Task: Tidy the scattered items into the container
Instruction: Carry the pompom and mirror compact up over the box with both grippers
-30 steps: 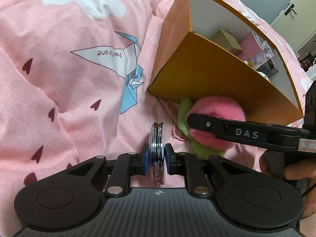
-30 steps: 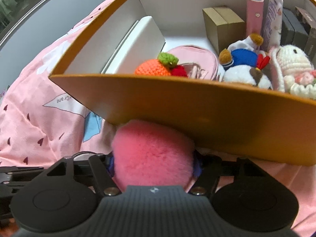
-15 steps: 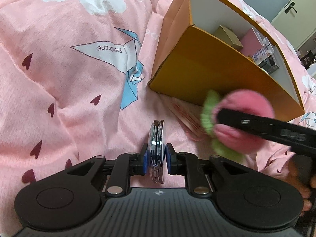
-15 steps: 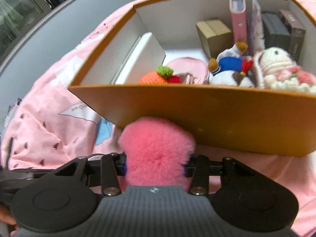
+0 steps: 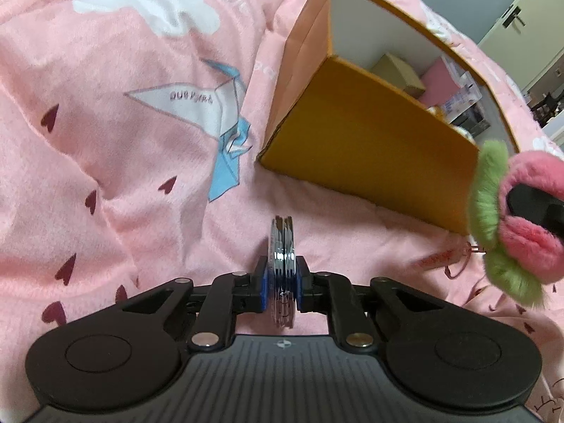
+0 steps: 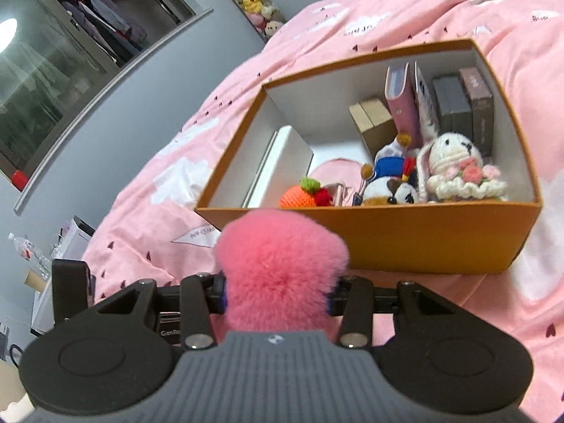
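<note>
My left gripper (image 5: 281,283) is shut on a round silver compact mirror (image 5: 282,246), held edge-on low over the pink bedsheet. My right gripper (image 6: 276,290) is shut on a fluffy pink plush with a green frill (image 6: 280,264); the plush also shows in the left wrist view (image 5: 518,218), lifted at the right. The orange box (image 6: 387,243) stands ahead of the right gripper, below it, and right of the left gripper (image 5: 366,151). It holds an orange crochet toy (image 6: 299,195), a white crochet bunny (image 6: 454,162), a blue-and-white plush (image 6: 387,176), small boxes and books.
The pink bedsheet (image 5: 123,141) with crane and heart prints lies all around the box. A pink tag on a string (image 5: 440,257) hangs below the plush. A white box (image 6: 282,162) leans inside the orange box at left. A grey wall and window (image 6: 70,70) lie far left.
My right gripper has risen and drawn back with the pink plush, from in front of the box wall to above its rim. The left gripper still holds the mirror in place.
</note>
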`<move>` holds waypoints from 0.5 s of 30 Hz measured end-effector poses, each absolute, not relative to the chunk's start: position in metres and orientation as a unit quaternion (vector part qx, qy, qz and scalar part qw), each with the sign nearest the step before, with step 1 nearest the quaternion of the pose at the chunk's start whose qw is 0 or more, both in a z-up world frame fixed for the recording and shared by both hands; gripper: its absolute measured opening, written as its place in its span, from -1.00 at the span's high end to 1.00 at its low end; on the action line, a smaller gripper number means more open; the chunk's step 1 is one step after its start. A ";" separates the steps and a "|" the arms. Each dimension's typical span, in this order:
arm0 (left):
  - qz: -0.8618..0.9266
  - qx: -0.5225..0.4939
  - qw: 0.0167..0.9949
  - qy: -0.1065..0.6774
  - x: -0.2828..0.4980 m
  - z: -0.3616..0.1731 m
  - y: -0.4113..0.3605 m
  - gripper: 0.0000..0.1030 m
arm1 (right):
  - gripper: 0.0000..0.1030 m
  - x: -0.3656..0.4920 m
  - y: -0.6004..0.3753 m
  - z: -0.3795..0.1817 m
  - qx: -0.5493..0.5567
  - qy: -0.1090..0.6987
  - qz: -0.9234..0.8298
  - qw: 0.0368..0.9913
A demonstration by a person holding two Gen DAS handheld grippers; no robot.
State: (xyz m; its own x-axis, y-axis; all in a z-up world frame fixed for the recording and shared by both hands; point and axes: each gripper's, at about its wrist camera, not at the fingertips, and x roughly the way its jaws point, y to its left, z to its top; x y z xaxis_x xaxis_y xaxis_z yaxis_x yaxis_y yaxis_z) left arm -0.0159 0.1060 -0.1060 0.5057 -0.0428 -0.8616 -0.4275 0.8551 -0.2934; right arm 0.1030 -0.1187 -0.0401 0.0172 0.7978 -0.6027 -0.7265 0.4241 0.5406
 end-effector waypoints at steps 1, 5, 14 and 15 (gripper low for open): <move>0.117 -0.240 0.835 0.481 -0.016 -0.103 0.106 0.70 | 0.09 0.102 -0.121 -0.037 0.041 0.450 0.535 0.714; 0.116 -0.240 0.842 0.469 -0.018 -0.092 0.107 0.70 | 0.08 0.102 -0.128 -0.026 0.049 0.442 0.537 0.716; 0.102 -0.210 0.876 0.423 -0.024 -0.047 0.099 0.70 | 0.09 0.102 -0.131 -0.014 0.056 0.430 0.542 0.720; 0.098 -0.208 0.880 0.416 -0.024 -0.041 0.098 0.70 | 0.09 0.103 -0.131 -0.012 0.057 0.427 0.544 0.720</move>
